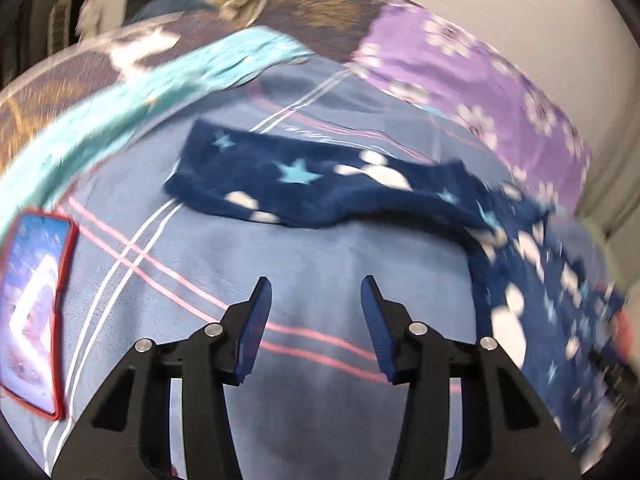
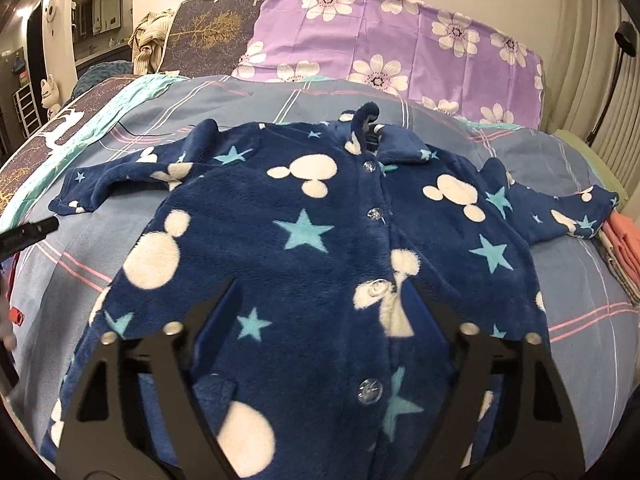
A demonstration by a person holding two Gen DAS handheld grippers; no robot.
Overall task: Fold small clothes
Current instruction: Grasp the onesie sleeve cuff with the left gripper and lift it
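My left fingers [image 1: 316, 284] part-open over bare bedsheet [image 1: 312, 248]; right fingers [image 2: 324, 280] wide, straddling fleece sleepsuit [image 2: 280, 208], not gripping.

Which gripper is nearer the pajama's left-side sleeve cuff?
Left. The left gripper hangs over bare sheet just short of that sleeve; the right gripper sits over the pajama top's lower front.

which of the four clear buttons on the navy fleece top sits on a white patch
The third clear button down from the collar of the navy star-patterned fleece top: it sits on a white patch, while the other three sit on plain navy.
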